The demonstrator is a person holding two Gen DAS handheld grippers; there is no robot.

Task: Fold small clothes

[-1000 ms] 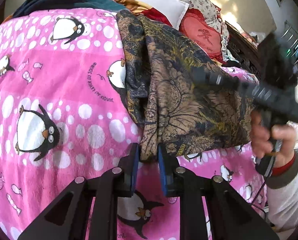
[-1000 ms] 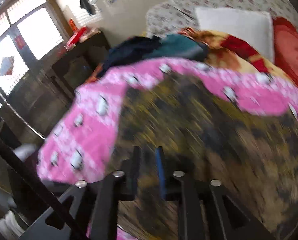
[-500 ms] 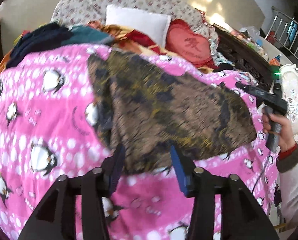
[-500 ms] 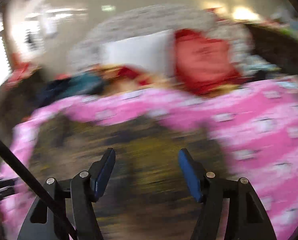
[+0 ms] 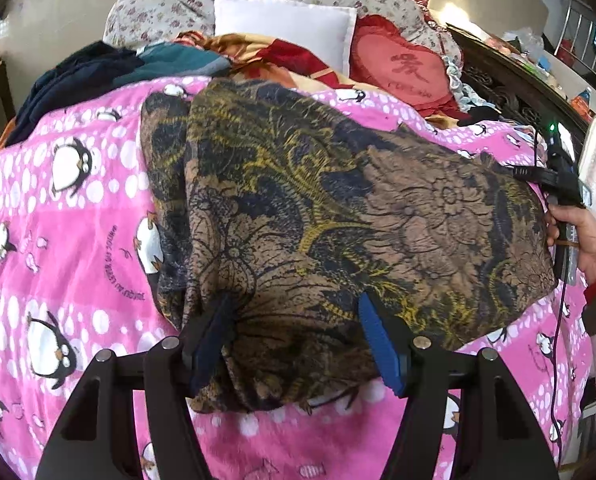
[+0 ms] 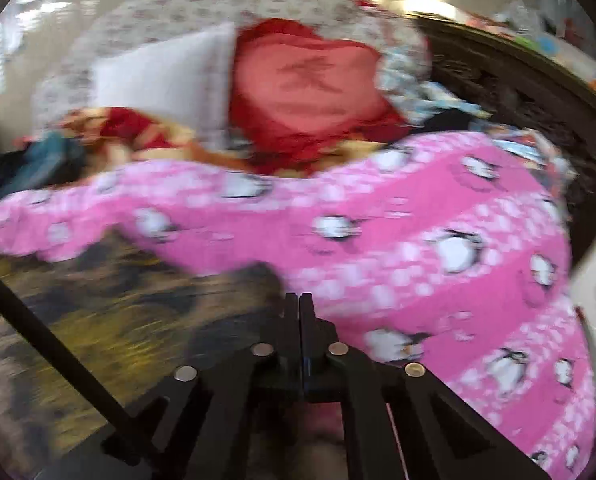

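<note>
Brown-and-gold floral patterned garment (image 5: 338, 216) lies folded over on pink penguin-print fleece blanket (image 5: 70, 240) on bed. Your left gripper (image 5: 294, 340) jaws spread wide over near hem; right gripper (image 6: 300, 320) jaws pressed together, nothing visibly held. Fabric looks thin, floppy, light: pinch corners, not middle.

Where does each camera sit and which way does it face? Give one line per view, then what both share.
Left wrist: above the near edge of the brown patterned garment, facing the pillows; the open left gripper and the person's right hand show.
Right wrist: at the garment's right end, looking over the pink penguin blanket; the right gripper shows shut; blurred.
Shared: garment, blanket, white pillow, red heart cushion.
</note>
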